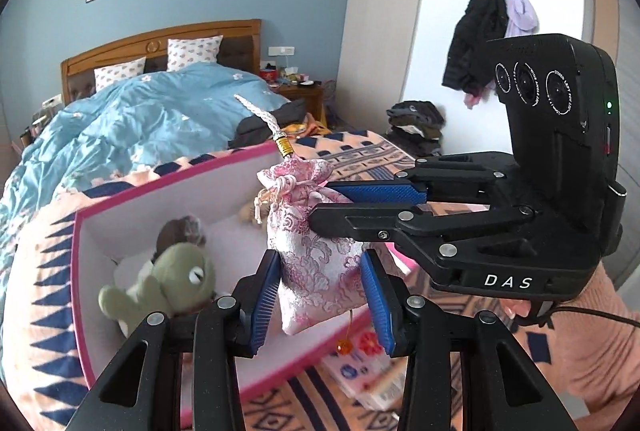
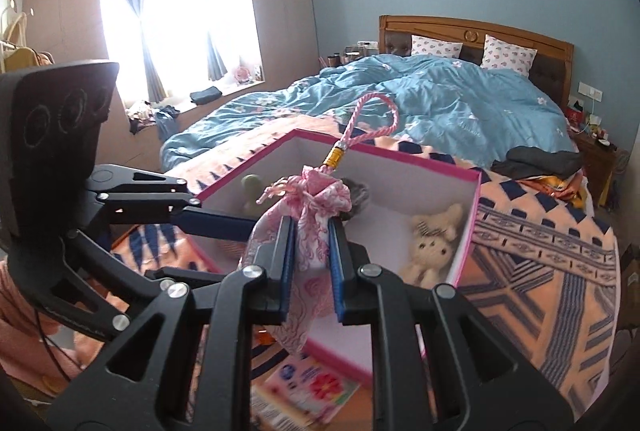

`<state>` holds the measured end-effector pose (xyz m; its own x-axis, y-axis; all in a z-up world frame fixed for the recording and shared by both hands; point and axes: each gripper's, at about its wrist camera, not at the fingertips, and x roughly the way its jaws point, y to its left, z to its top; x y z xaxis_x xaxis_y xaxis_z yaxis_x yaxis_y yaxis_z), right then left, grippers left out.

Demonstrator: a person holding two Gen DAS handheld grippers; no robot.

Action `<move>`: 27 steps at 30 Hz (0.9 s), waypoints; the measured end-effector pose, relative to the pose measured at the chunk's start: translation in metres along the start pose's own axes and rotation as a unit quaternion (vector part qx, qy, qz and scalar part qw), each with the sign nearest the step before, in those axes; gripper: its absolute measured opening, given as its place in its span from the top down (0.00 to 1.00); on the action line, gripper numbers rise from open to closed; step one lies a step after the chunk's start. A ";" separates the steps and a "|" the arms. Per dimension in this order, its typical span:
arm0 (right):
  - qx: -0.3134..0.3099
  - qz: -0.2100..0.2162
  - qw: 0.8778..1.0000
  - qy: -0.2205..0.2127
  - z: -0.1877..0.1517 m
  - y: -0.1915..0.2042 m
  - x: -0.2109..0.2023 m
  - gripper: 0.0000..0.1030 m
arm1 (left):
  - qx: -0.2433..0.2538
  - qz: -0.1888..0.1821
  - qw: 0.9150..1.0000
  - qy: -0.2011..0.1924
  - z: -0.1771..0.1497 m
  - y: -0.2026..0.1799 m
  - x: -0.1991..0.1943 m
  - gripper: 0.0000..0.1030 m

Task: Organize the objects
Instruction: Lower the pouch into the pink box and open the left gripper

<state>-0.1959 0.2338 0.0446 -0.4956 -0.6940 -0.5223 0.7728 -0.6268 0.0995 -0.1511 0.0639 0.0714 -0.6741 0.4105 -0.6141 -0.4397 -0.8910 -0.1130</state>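
Note:
A pink brocade drawstring pouch (image 1: 316, 263) (image 2: 312, 231) with a gold ferrule and a pink cord loop (image 2: 376, 115) hangs in the air over a pink-rimmed white box (image 1: 172, 175) (image 2: 476, 215) on the bed. My left gripper (image 1: 322, 299) (image 2: 248, 227) grips the pouch's lower body between its blue pads. My right gripper (image 2: 312, 271) (image 1: 324, 203) is shut on the pouch just below its tied neck, coming in from the side. Inside the box lie a green plush toy (image 1: 176, 279) (image 2: 252, 187), a cream plush animal (image 2: 434, 239) and a grey-brown fuzzy thing (image 1: 184, 231).
The box sits on a peach and navy patterned blanket (image 2: 540, 271). A colourful printed packet (image 2: 308, 387) (image 1: 360, 371) lies on the blanket beneath the pouch. A blue duvet (image 2: 440, 99) and dark folded clothes (image 2: 536, 159) lie farther up the bed. A sleeved hand (image 1: 588, 331) holds the right gripper.

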 end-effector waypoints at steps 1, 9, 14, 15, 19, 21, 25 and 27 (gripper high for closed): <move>-0.001 -0.002 1.000 0.002 0.002 -0.003 0.003 0.83 | -0.004 0.001 1.000 0.001 0.003 0.003 0.003 0.59; -0.013 -0.021 1.000 0.019 0.014 -0.023 0.025 0.83 | -0.018 0.000 1.000 0.009 0.016 0.018 0.023 0.61; 0.005 -0.004 1.000 0.027 0.018 -0.036 0.039 0.91 | -0.027 -0.001 0.999 0.017 0.021 0.023 0.037 0.66; 0.008 -0.005 1.000 0.030 0.019 -0.039 0.042 0.91 | -0.028 0.000 0.999 0.019 0.021 0.024 0.039 0.66; 0.018 0.002 0.999 0.040 0.016 -0.044 0.051 0.91 | -0.034 0.009 0.999 0.025 0.017 0.029 0.046 0.66; 0.023 0.005 0.998 0.054 0.011 -0.046 0.055 0.91 | -0.033 0.015 0.999 0.029 0.012 0.029 0.048 0.66; 0.038 -0.003 0.996 0.079 -0.005 -0.055 0.061 0.90 | -0.028 0.016 0.999 0.033 0.002 0.027 0.048 0.62; 0.050 0.000 0.996 0.077 -0.012 -0.058 0.057 0.90 | -0.029 0.013 0.999 0.031 -0.003 0.026 0.045 0.61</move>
<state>-0.2644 0.2345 -0.0008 -0.4222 -0.6365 -0.6454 0.7262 -0.6637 0.1795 -0.1907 0.0586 0.0384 -0.6462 0.3768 -0.6637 -0.3864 -0.9114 -0.1412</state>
